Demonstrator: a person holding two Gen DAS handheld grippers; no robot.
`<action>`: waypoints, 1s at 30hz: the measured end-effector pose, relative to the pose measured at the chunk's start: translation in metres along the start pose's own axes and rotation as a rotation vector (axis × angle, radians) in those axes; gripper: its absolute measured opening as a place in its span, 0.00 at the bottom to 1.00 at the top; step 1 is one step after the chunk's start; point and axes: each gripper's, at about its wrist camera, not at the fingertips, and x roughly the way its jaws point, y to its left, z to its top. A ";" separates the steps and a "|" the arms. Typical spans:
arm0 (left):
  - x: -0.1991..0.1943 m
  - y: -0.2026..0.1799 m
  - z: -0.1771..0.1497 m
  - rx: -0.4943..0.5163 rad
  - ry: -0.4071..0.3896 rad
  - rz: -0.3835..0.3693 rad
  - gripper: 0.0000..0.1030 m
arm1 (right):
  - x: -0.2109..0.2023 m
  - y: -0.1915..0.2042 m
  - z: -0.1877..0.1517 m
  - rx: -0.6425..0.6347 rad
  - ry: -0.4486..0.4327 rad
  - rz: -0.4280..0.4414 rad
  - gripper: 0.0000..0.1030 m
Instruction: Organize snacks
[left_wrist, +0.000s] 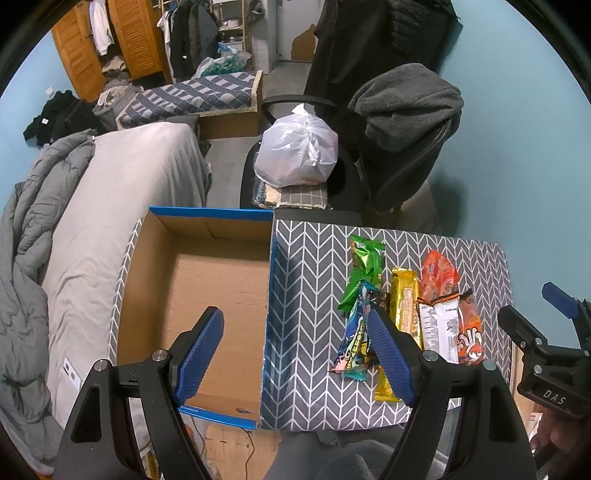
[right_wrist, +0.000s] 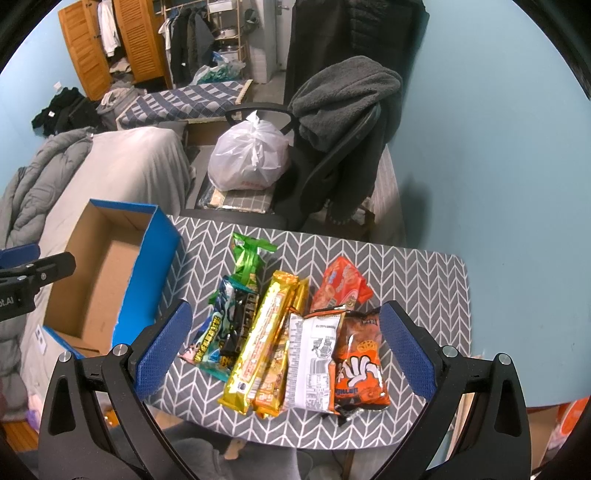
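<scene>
We hold left tongs (left_wrist: 295, 347) agape, empty, over box (left_wrist: 207, 280) edge | right tongs (right_wrist: 284, 350) agape above snacks (right_wrist: 295, 343) | snacks right of box on surface (right_wrist: 424, 280)

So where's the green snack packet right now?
The green packet lies on the patterned table, at the far left end of the snack pile, between the open cardboard box and the gold bars. In the left wrist view it sits right of the box.
</scene>
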 end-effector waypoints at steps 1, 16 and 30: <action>0.000 0.000 -0.001 0.003 -0.001 -0.001 0.79 | 0.000 0.000 0.000 0.000 0.000 0.000 0.97; -0.003 -0.006 -0.001 0.020 0.005 -0.014 0.79 | -0.002 -0.001 0.000 0.000 0.000 0.002 0.97; -0.003 -0.009 -0.002 0.019 0.004 -0.017 0.79 | -0.003 -0.001 0.000 -0.001 0.000 0.000 0.97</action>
